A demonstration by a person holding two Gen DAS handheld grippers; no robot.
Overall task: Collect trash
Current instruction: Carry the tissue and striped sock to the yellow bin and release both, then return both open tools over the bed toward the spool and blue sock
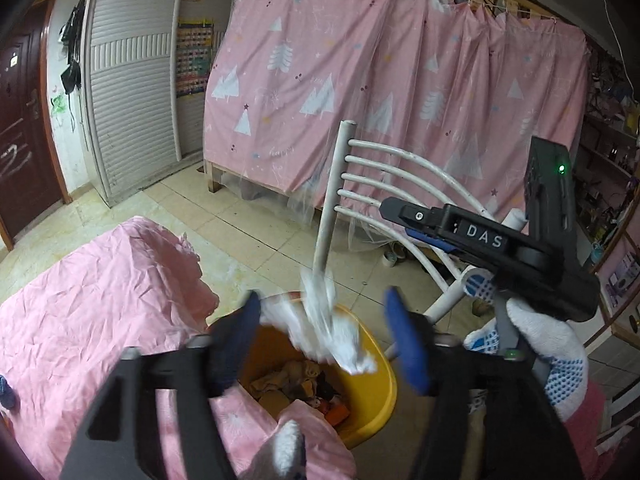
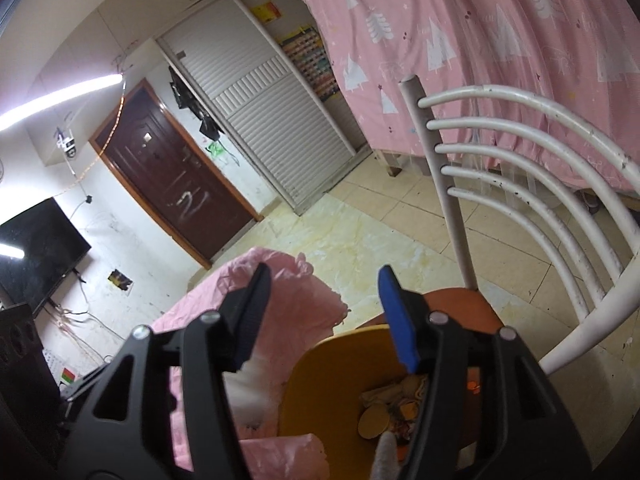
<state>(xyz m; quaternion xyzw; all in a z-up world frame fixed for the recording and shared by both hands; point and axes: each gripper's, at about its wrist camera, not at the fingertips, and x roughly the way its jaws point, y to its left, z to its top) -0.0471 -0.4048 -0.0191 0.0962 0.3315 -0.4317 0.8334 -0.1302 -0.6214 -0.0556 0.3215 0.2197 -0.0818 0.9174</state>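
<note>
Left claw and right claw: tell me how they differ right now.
The left claw has blurred white tissue between its open fingers, apparently dropping; the right claw has nothing between its fingers. The left claw hangs above the yellow bin; the right claw points over the bin's far rim toward the pink tablecloth and floor. Both are open, with blue pads.

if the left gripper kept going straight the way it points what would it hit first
Probably the blurred white crumpled tissue between the open left gripper fingers; past it, the yellow plastic bin. Depth is uncertain.
</note>
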